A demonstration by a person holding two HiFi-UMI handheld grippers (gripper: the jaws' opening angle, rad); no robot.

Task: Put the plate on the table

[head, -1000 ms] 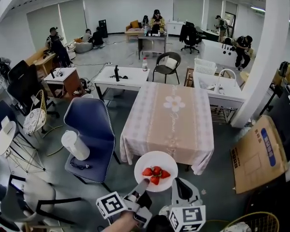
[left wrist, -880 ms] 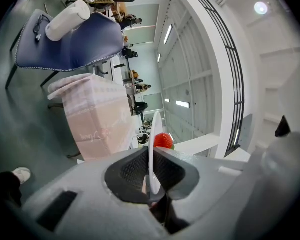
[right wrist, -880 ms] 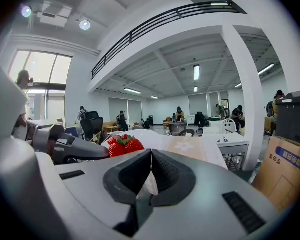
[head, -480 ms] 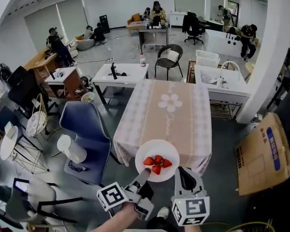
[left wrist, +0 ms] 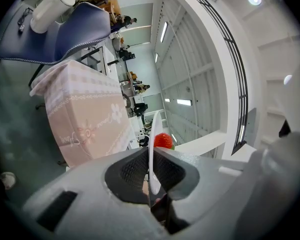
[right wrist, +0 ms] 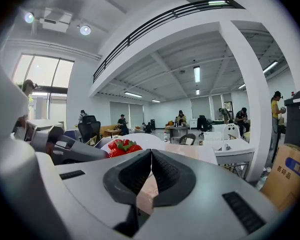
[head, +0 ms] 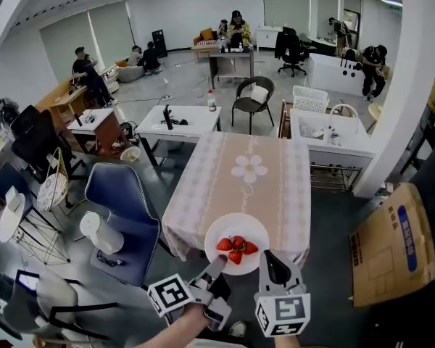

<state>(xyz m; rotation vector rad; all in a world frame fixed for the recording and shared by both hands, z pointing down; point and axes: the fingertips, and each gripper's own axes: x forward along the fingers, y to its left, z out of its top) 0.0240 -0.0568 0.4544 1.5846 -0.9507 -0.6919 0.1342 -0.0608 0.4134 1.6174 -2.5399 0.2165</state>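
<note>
White plate [head: 236, 227] with strawberries [head: 235, 246] hangs in the air at the near edge of the table [head: 246, 172]; left gripper [head: 214, 267] pinches its rim tight; right gripper [head: 272, 261] is squeezed closed, holding nothing.

Table [head: 275, 187] on grey floor [head: 333, 259], draped in pink checked tablecloth [head: 177, 230] hanging over its edges, white flower print [head: 249, 168] at the middle.

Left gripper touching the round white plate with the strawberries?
Touching. The left gripper view shows the left gripper with its jaws closed on the rim of the round white plate, pads pressing both faces.
</note>
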